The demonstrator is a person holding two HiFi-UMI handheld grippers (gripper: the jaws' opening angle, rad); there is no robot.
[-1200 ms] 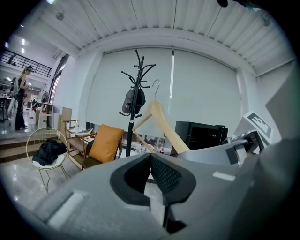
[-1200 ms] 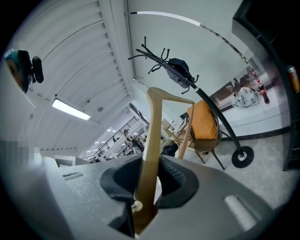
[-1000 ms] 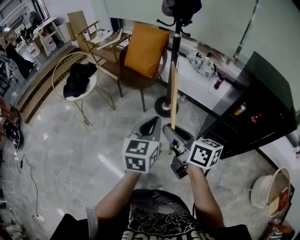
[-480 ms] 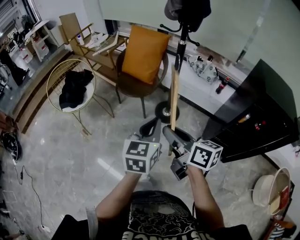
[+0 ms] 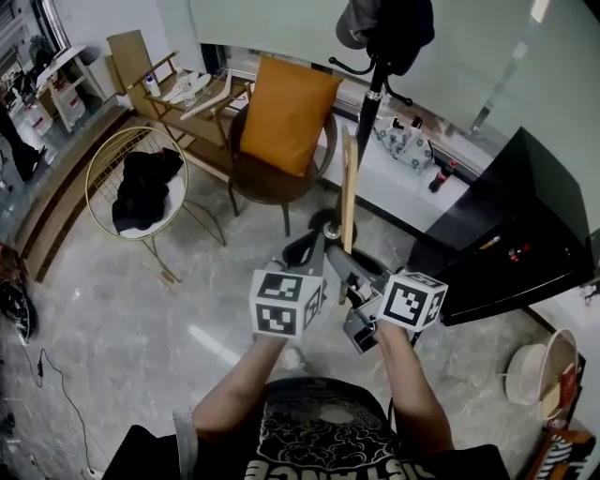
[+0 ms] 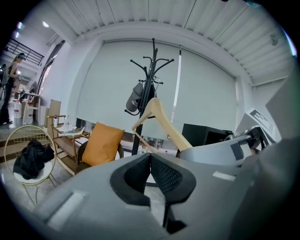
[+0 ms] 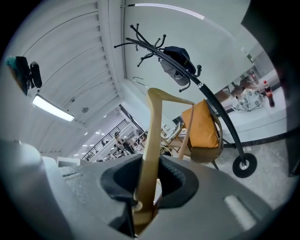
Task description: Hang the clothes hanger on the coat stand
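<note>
The wooden clothes hanger [image 5: 349, 192] stands nearly upright, one arm end clamped in my right gripper [image 5: 353, 274], which is shut on it. In the right gripper view the hanger [image 7: 153, 136] rises from between the pads, its wire hook [image 7: 140, 80] up near the stand's prongs. The black coat stand [image 5: 371, 101] is just beyond, with a dark cap and clothes [image 5: 386, 21] on top and its round base [image 5: 325, 223] on the floor. My left gripper [image 5: 306, 249] hovers beside the right, shut and empty. From the left gripper view the hanger [image 6: 161, 120] crosses before the stand [image 6: 151, 70].
A brown chair with an orange cushion [image 5: 286, 111] stands left of the stand. A gold round chair [image 5: 120, 150] holds black clothes. A wooden chair [image 5: 155, 66] is at the far left, a black cabinet [image 5: 525, 225] at the right, and a white ledge [image 5: 398, 173] behind the stand.
The stand and chairs have slid nearer and lower in the head view as the person closes in. Both grippers keep their poses, and the hanger stays clamped upright.
</note>
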